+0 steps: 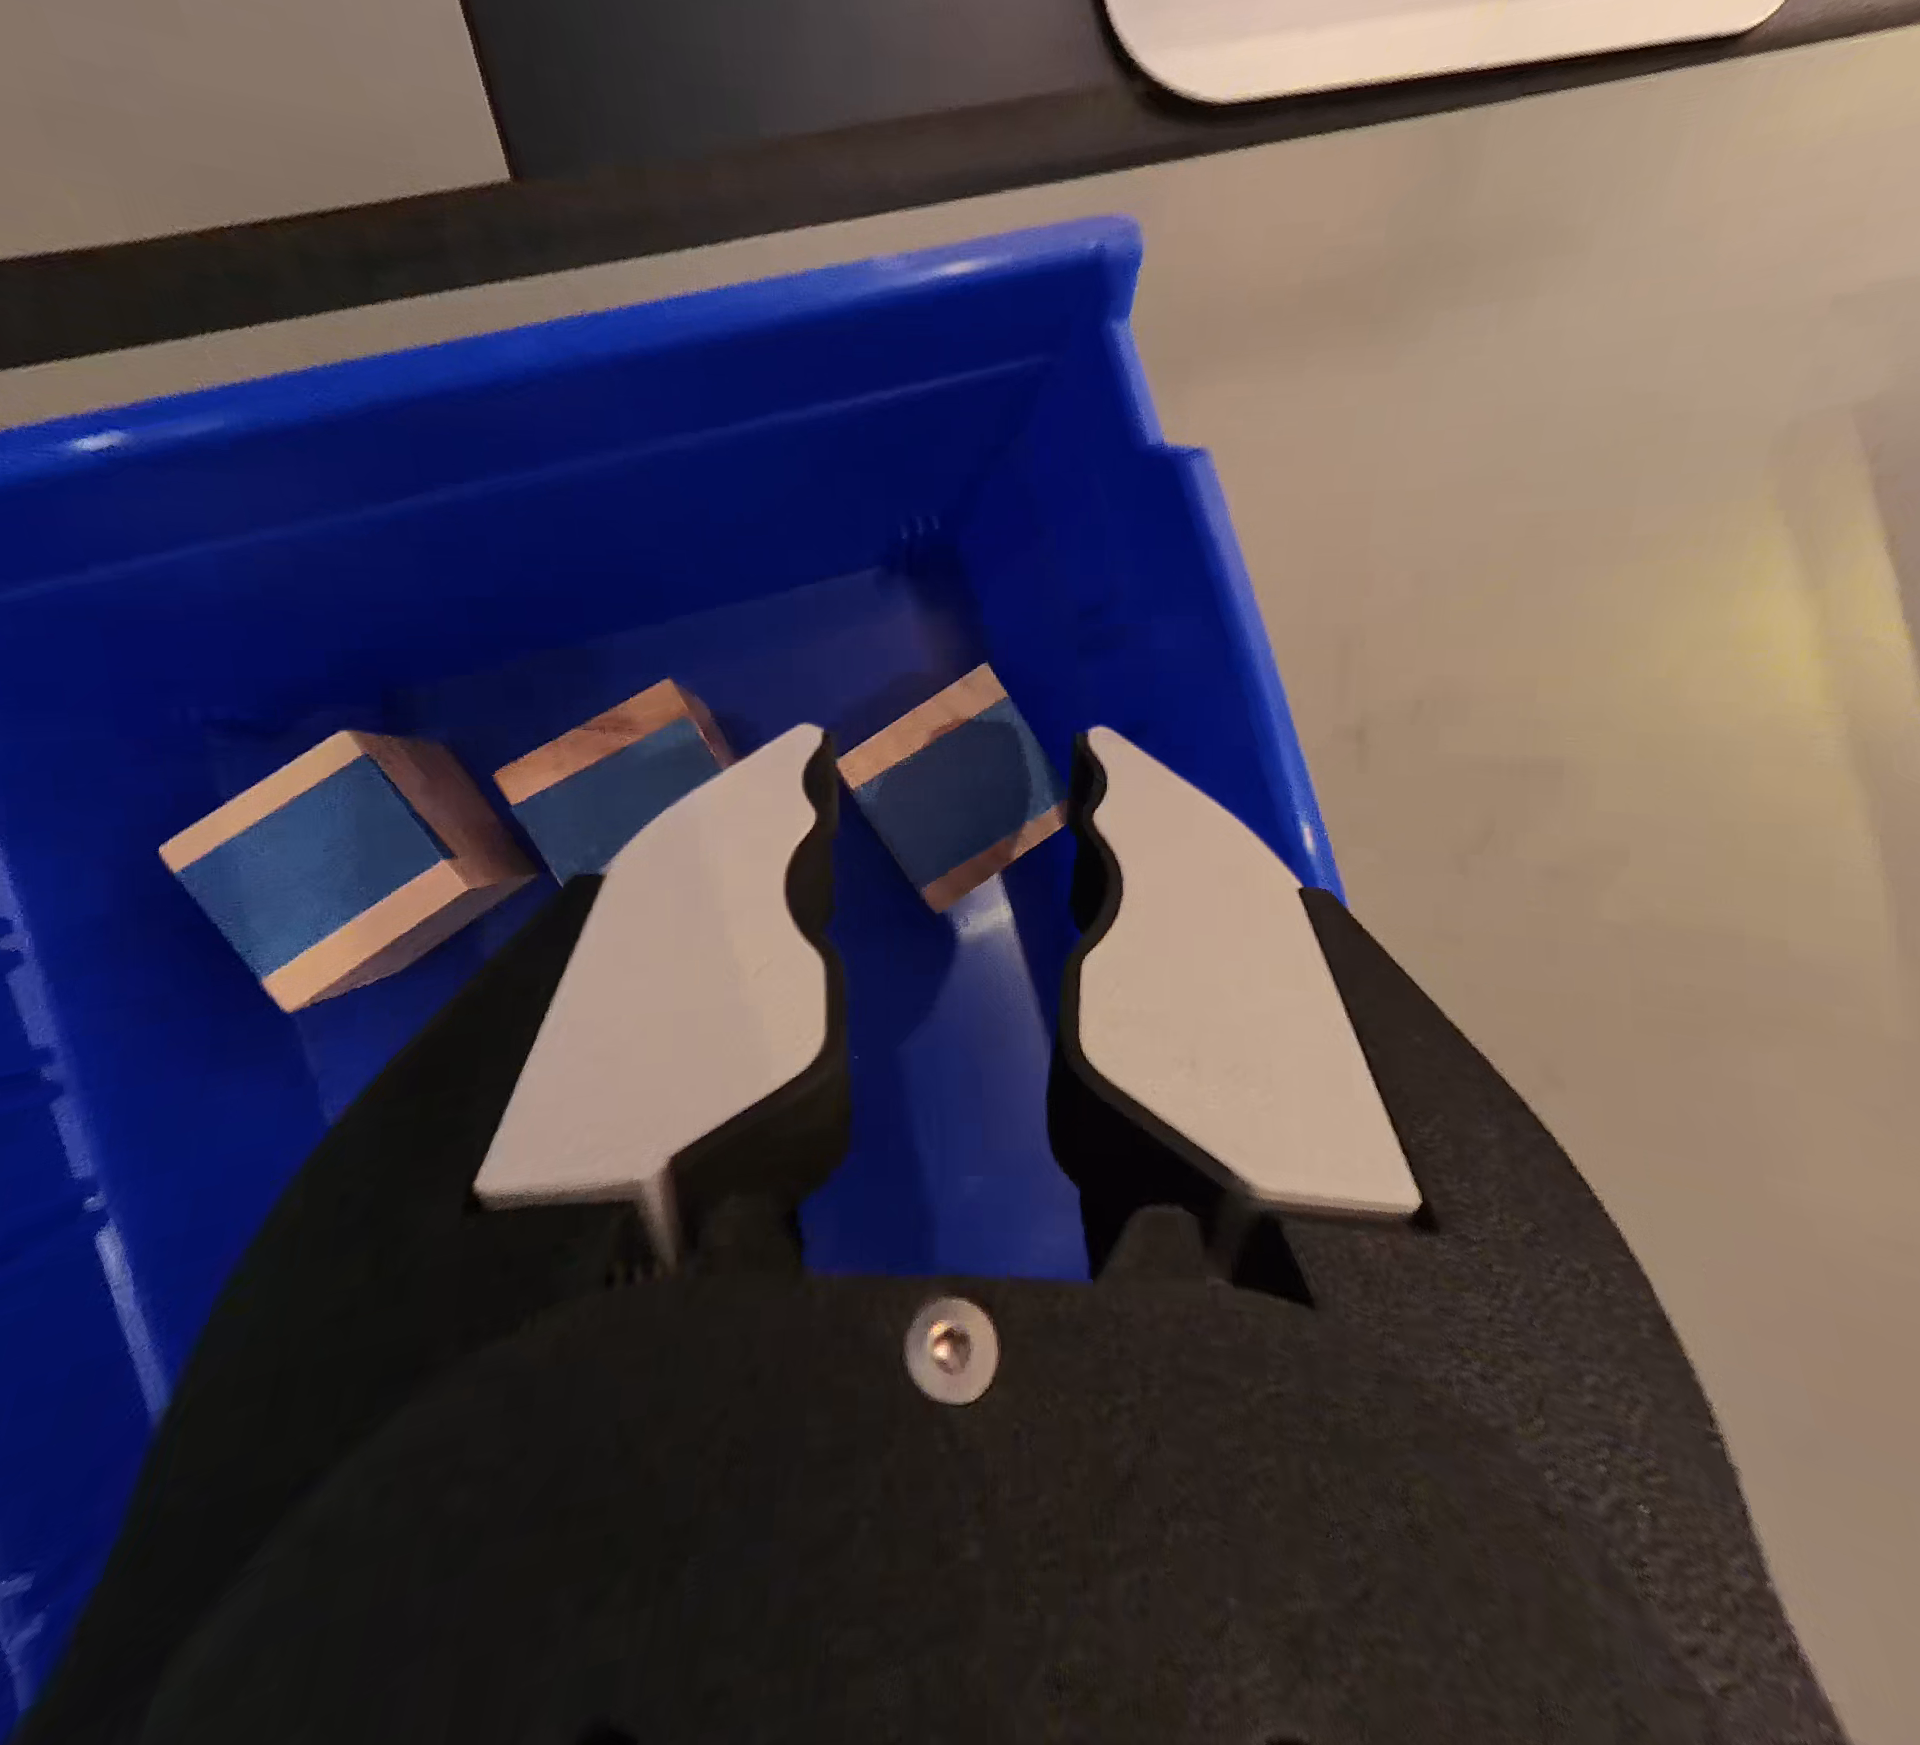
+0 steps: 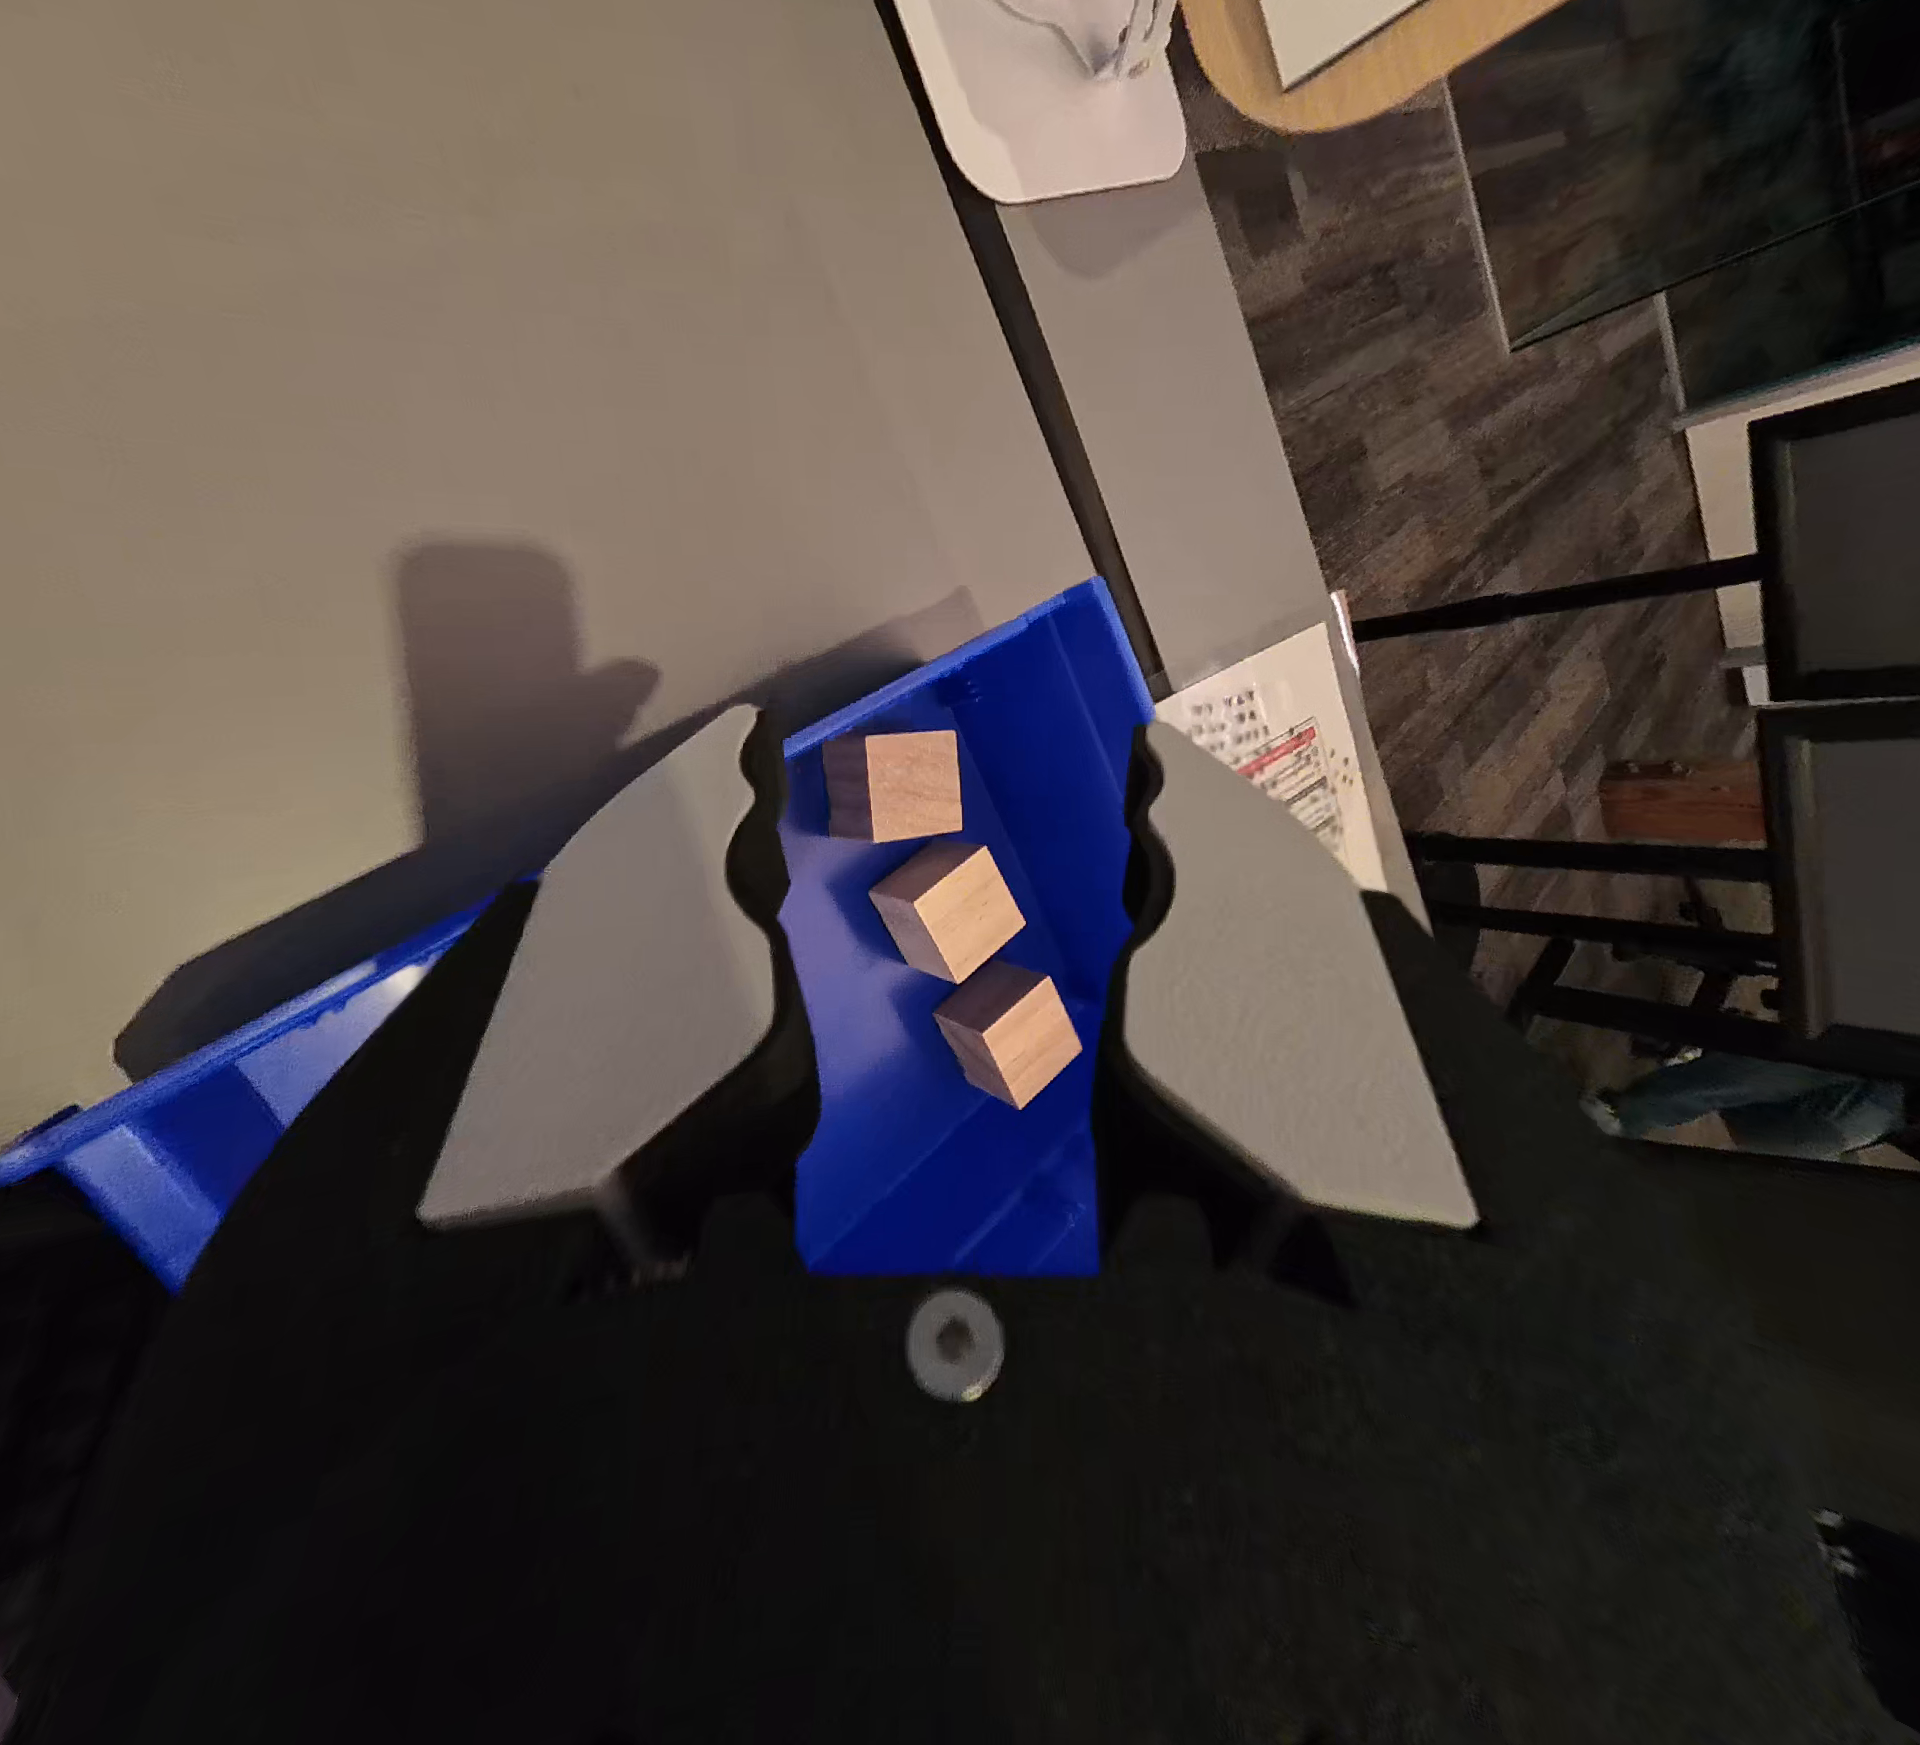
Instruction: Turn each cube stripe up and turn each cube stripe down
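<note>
Left gripper: spread, empty, over the blue plastic bin.
Right gripper: spread, empty.
Three blue-striped wooden cubes: along the bin's far wall.

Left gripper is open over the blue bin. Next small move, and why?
Probably ease the left gripper forward and down to straddle the right-hand cube in the blue bin. Its jaws stand open and empty, already roughly in line with that cube. The cube's blue stripe faces this camera, and none of the three cubes is gripped yet.
</note>
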Motion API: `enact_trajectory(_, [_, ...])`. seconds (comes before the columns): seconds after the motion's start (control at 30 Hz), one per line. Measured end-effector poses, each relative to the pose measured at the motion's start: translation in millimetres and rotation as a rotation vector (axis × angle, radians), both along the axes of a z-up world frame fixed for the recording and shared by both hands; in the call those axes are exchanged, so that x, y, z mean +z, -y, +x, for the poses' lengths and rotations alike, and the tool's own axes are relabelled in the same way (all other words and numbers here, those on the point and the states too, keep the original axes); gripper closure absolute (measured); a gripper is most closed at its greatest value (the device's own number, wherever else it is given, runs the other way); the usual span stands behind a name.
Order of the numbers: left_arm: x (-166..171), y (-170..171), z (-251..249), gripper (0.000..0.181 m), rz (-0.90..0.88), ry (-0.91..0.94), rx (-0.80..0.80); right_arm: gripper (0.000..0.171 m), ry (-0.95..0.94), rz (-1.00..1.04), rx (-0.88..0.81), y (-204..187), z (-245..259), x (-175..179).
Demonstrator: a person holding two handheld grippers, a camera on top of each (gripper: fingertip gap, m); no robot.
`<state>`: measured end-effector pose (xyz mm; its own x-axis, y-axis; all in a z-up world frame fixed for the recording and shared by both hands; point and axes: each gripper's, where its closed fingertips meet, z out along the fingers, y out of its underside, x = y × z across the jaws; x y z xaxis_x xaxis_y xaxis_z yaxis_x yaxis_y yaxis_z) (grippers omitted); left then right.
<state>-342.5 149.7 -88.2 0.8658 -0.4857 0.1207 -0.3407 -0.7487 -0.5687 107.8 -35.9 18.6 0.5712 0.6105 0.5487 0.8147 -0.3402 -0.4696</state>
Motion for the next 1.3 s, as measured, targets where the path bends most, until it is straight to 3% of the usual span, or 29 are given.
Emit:
enact_trajectory(0.4, [-24,1,-3,0.132,-0.064,-0.108,0.022,0.112,0.053,-0.089,-0.043,6,10,-19])
enact_trajectory(0.67, [-25,15,-11,0.135,-0.152,-0.132,-0.002,0.114,0.064,-0.135,-0.059,7,13,-28])
enact_trajectory(1.07, [-34,9,-1,0.14,-0.146,-0.104,-0.067,0.115,0.09,-0.175,-0.057,7,10,-36])
enact_trajectory(1.3, [-30,13,-7,0.14,-0.148,-0.176,-0.108,0.117,0.109,-0.179,-0.056,5,8,-36])
